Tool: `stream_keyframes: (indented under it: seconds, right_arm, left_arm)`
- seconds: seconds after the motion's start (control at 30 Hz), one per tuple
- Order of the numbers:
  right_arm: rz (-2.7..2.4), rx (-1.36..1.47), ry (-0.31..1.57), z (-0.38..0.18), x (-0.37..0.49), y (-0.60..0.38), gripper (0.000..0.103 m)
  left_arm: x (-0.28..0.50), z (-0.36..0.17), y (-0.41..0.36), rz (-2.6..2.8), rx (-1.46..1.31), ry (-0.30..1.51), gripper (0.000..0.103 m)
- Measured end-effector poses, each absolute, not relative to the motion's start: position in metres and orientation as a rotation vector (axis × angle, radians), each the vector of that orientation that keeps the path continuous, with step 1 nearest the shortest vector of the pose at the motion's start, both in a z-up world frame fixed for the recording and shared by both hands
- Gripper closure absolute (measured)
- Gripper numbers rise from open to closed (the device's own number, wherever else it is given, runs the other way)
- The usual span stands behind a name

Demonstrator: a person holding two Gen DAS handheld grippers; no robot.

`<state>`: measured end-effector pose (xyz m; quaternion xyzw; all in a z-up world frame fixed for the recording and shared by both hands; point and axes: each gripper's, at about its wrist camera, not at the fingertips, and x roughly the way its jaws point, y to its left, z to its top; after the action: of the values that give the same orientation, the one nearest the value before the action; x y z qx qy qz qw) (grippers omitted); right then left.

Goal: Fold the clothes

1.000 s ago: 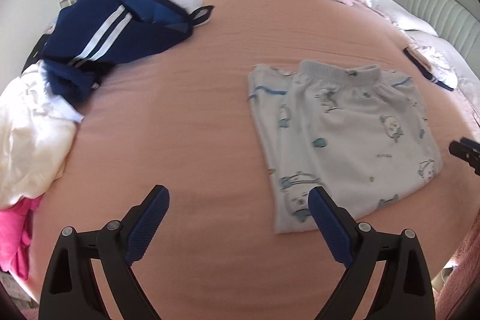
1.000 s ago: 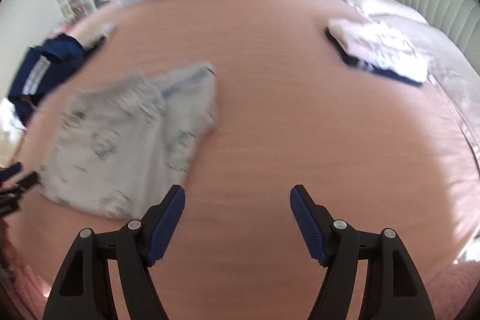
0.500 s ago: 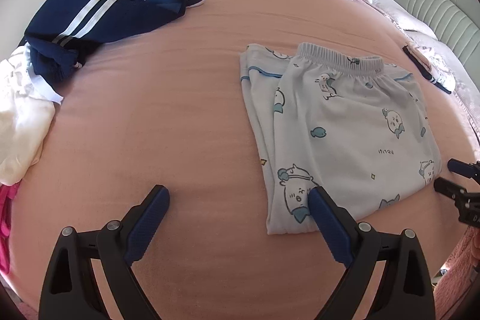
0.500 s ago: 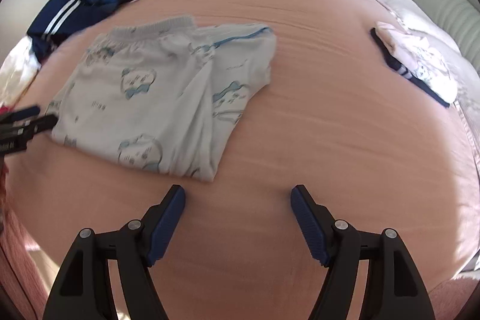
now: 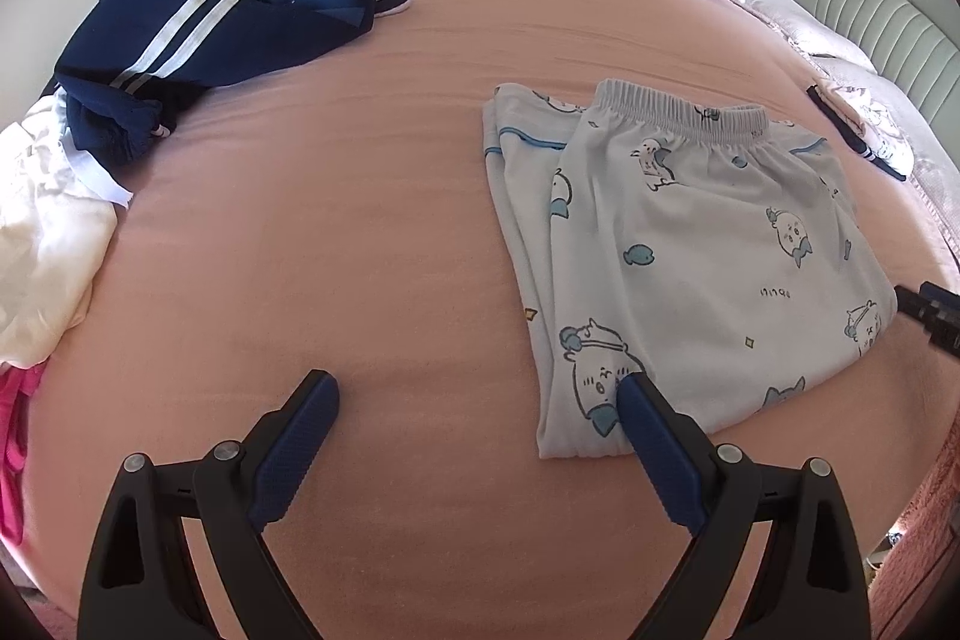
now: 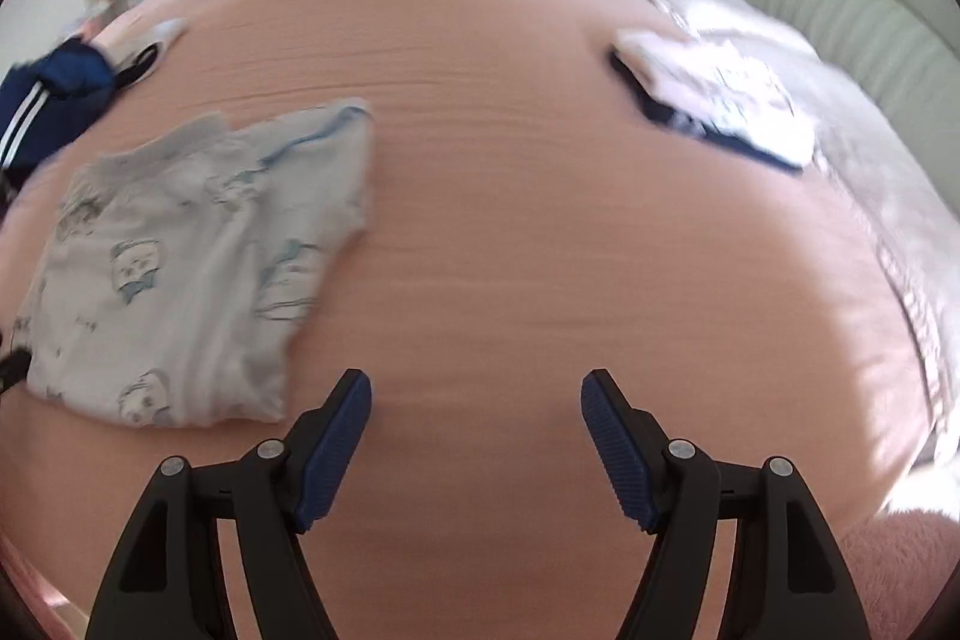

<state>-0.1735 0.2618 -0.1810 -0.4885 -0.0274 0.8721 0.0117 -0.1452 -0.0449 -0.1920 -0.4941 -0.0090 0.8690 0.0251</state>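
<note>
Since a second ago: our right gripper (image 6: 476,391) has swung off the folded white pyjama trousers (image 5: 678,256) toward bare bed, jaws closing on nothing.

Left to right, we list: white heap (image 5: 42,244) and navy striped garment (image 5: 198,34) at the bed's (image 5: 336,232) left edge, unfolded; our left gripper (image 5: 474,400), jaws wide apart, empty, right finger (image 5: 648,436) over the trousers' near corner; trousers lying folded mid-bed; a small folded stack (image 6: 720,100) far right. Risk, in our judgement: that finger may snag the hem and undo the fold. Nothing blocks the reach to the navy garment.
</note>
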Motion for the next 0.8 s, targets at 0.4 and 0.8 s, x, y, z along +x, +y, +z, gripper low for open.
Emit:
stream_keyframes:
  seconds: [0.4, 0.8]
  right_arm:
    - [2.920, -1.740, -0.264, -0.193, -0.173, 0.200, 0.038]
    - [2.875, -1.689, 0.110, -0.167, -0.183, 0.249, 0.038]
  left_arm:
    - [-0.142, -0.196, -0.022, 2.612, -1.485, 0.074, 0.007]
    - [-0.142, -0.181, -0.043, 2.711, -1.437, -0.002, 0.007]
